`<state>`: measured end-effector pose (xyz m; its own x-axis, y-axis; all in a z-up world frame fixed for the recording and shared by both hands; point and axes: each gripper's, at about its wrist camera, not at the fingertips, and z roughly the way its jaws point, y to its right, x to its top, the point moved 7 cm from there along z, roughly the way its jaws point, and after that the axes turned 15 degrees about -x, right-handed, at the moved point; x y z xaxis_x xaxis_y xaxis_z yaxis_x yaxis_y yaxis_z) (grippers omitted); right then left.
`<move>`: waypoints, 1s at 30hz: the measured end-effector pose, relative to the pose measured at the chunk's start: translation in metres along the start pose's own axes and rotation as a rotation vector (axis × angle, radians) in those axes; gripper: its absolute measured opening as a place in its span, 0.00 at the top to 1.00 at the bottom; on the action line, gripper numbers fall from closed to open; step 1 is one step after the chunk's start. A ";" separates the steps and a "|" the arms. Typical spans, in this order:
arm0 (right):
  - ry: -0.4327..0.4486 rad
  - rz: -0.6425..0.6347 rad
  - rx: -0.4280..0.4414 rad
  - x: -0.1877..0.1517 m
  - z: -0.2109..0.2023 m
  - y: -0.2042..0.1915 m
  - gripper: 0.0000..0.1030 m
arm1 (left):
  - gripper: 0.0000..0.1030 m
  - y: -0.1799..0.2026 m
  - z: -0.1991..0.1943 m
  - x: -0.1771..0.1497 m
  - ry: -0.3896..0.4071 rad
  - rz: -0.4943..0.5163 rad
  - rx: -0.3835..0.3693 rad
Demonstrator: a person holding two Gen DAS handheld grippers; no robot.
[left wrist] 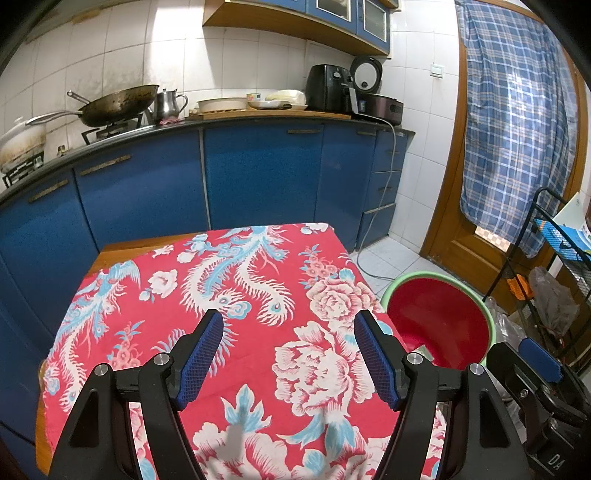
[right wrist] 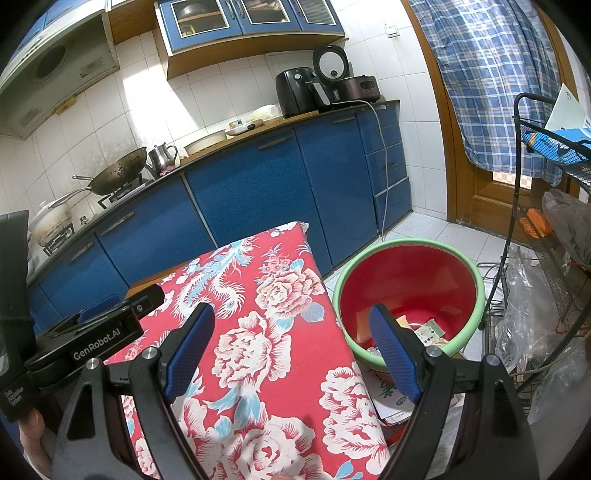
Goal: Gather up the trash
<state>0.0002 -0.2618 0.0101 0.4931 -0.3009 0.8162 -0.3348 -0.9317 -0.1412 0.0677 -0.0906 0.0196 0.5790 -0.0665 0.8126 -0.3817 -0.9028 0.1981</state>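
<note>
The left gripper (left wrist: 288, 360) and the right gripper (right wrist: 293, 350), fingers spread and empty, hover over a bare tablecloth (left wrist: 229, 295). Trash (right wrist: 424, 334) lies in the bucket (right wrist: 476, 310) off the table's right edge; collecting looks nearly finished.

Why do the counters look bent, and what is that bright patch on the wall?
Left wrist view: the fisheye lens bows the counter; a light patch falls on the wall tiles. Right wrist view: the counter tilts and curves, corners go dark, and the same patch brightens the tiles.

Red floral phoenix tablecloth (left wrist: 229, 295); red basin (right wrist: 410, 280), green rim; blue cabinets (left wrist: 258, 173).
</note>
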 end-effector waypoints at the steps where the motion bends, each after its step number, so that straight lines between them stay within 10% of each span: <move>1: 0.001 0.000 0.000 0.000 0.000 0.000 0.17 | 0.27 0.000 0.000 0.000 0.000 0.000 0.000; 30: -0.002 0.000 0.002 0.000 -0.001 -0.001 0.17 | 0.27 0.001 0.000 0.000 0.001 0.002 0.000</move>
<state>-0.0005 -0.2604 0.0111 0.4946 -0.3013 0.8152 -0.3330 -0.9321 -0.1424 0.0670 -0.0912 0.0196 0.5772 -0.0680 0.8138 -0.3827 -0.9029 0.1960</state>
